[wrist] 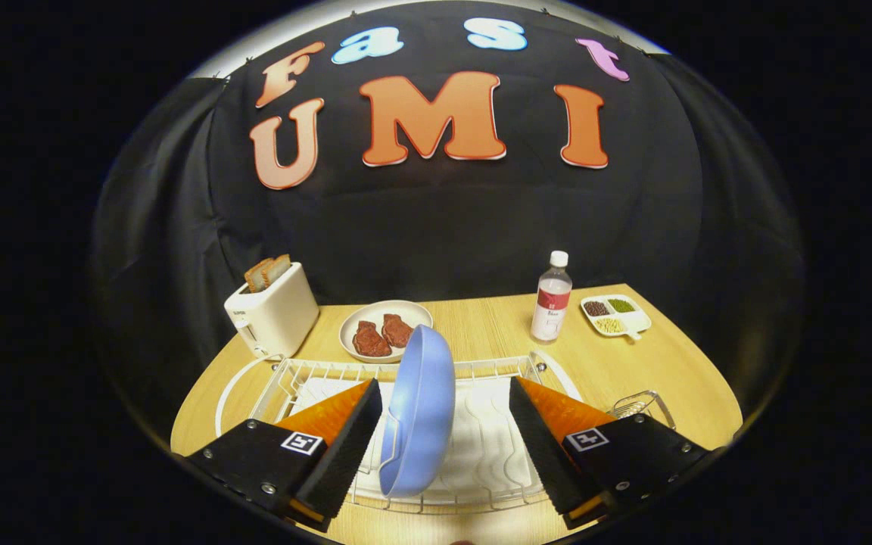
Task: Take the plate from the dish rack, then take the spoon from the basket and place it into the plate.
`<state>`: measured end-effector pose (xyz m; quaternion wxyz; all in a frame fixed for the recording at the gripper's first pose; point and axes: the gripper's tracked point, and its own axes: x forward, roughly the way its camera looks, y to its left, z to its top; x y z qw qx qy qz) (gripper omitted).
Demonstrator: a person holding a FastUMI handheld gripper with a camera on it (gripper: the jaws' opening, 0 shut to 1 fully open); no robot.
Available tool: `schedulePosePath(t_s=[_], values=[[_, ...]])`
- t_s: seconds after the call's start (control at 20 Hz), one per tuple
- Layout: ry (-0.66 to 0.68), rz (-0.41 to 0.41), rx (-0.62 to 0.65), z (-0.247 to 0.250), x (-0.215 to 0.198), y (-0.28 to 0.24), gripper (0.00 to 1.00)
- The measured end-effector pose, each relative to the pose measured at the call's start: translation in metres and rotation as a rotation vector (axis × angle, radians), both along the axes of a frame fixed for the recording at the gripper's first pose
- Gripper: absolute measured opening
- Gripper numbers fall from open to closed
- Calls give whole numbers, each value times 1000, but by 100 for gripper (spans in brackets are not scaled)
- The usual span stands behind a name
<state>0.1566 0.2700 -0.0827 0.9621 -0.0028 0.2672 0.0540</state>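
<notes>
Fingers [334, 446] spread wide, one either side of the plate [419, 412], neither pressing on it; gripper [447, 424] open around the rim. Plate standing on edge in the rack [284, 378], blue, tilted a little, closer to the left finger than the right. Gripper aimed forward and somewhat down over the rack's near side, level, straddling the plate. Basket [644, 405] just beyond the right finger, at the rack's right end; spoon too hard to make out in it.

Risks, as judged from here: closing off-centre, so the left finger meets the rim first and tips the plate sideways against the wires. Pinching a curved, smooth rim near its lower edge, likely to let the plate swing or slip on lifting. Rack dragged along if the plate catches in its slot.

Beyond the rack: dish [384, 333] with two pieces of meat, toaster [273, 314] to its left, bottle [551, 299] and snack tray [616, 314] to the right, all well clear.
</notes>
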Motion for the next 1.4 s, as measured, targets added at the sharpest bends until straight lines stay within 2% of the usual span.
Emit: schedulePosePath(t_s=[0.15,0.25,0.3,0.35,0.4,0.45,0.5,1.0,1.4], values=[[90,-19,26,-21,11,10,100],[121,-39,5,-32,17,9,84],[130,-49,-7,-36,18,8,71],[138,-60,-15,-39,21,7,63],[146,-87,-29,-37,20,4,43],[142,-113,-48,-39,23,-2,33],[145,-119,-54,-39,22,-3,29],[41,-133,-200,2,22,-3,26],[9,-141,-63,33,-6,-23,26]])
